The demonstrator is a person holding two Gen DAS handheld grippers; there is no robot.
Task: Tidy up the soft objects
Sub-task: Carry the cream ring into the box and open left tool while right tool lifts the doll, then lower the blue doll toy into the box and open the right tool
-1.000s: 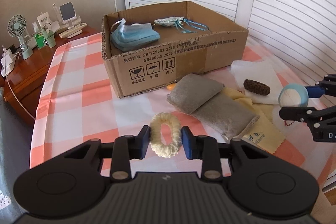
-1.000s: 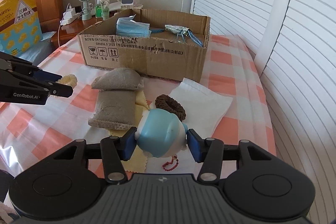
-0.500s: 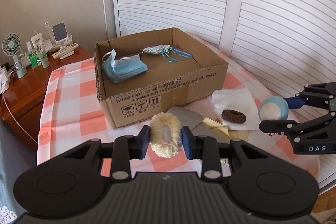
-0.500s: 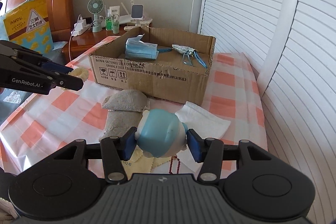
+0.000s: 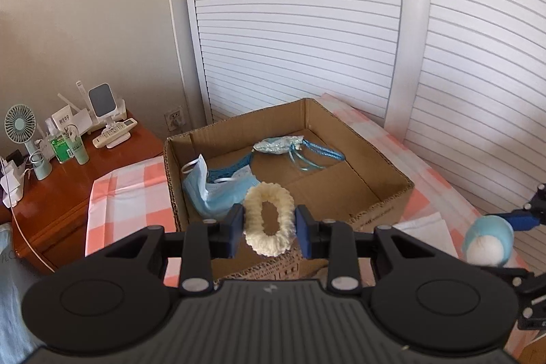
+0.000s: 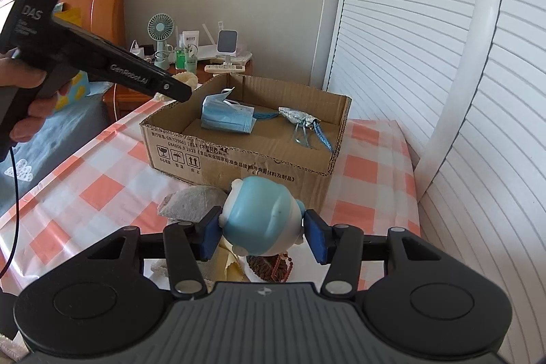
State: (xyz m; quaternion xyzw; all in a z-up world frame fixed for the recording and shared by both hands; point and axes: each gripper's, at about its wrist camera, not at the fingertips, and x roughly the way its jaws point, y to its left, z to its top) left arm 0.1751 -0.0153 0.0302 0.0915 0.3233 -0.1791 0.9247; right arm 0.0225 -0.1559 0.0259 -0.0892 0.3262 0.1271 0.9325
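A cream scrunchie [image 5: 269,223] is pinched between the fingers of the left gripper [image 5: 269,229] and is held above the near edge of the cardboard box [image 5: 392,173]. A blue round toy [image 6: 261,220] is gripped by the right gripper [image 6: 262,232], lifted off the checked worktop [image 6: 85,190] just near of the box. Inside the box, a blue face mask [image 5: 211,190] is seen at the left and a silver pouch [image 5: 278,145] at the far side.

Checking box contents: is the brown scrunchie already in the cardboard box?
No, the cardboard box holds only a blue face mask and a silvery pouch.
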